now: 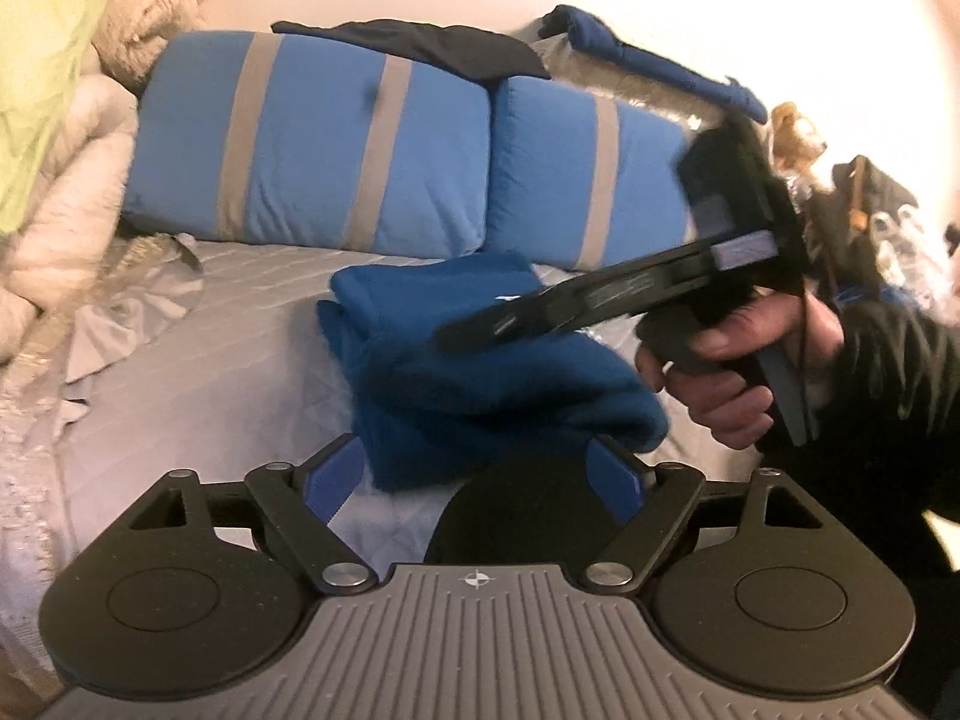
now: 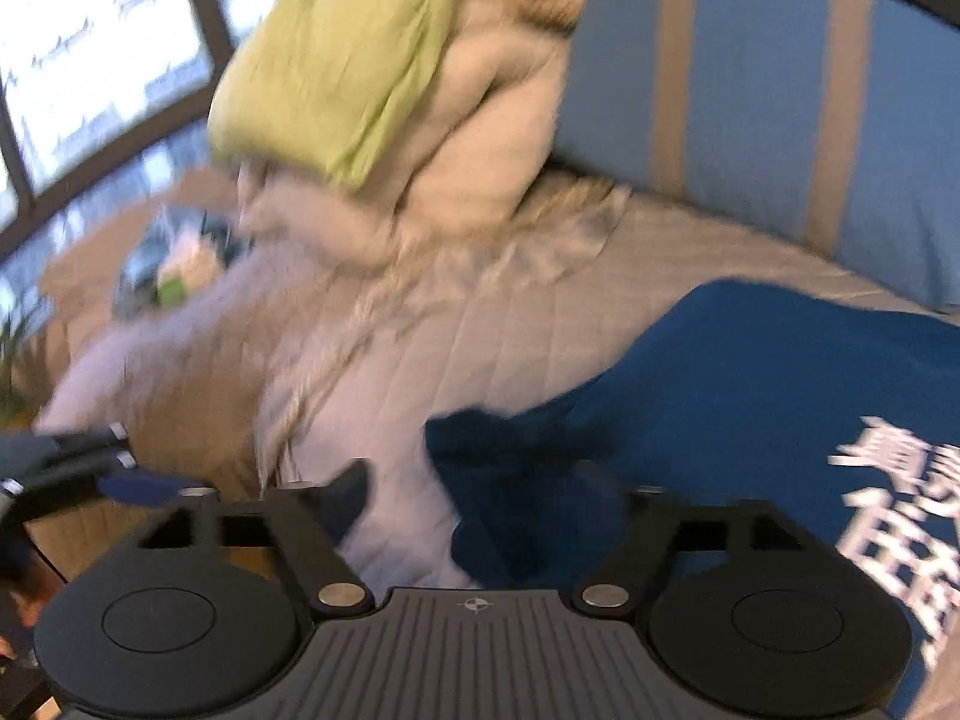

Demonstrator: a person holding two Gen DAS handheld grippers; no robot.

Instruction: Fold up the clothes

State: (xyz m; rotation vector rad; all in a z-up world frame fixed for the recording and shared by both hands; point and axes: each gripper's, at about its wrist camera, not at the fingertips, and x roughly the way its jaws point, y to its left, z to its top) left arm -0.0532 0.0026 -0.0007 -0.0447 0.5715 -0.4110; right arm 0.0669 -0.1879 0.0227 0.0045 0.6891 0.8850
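- Two grippers are ours, one in each hand, over a grey quilted bedspread (image 1: 198, 372)
- Our left gripper (image 1: 477, 474) has its fingers spread wide; between the blue pads (image 1: 333, 474) lies the near edge of a folded dark blue shirt (image 1: 480, 372), though we cannot tell if they touch it
- Our right gripper (image 1: 474, 330) shows in the left view, its hand (image 1: 738, 372) on the grip, fingers reaching over the shirt; whether they are spread or closed we cannot tell
- Beyond the fingertips, two blue pillows (image 1: 312, 138) with grey stripes lean at the bed's head
- In the right view the shirt (image 2: 750, 396), with white print, lies ahead and right of the fingers; everything is blurred
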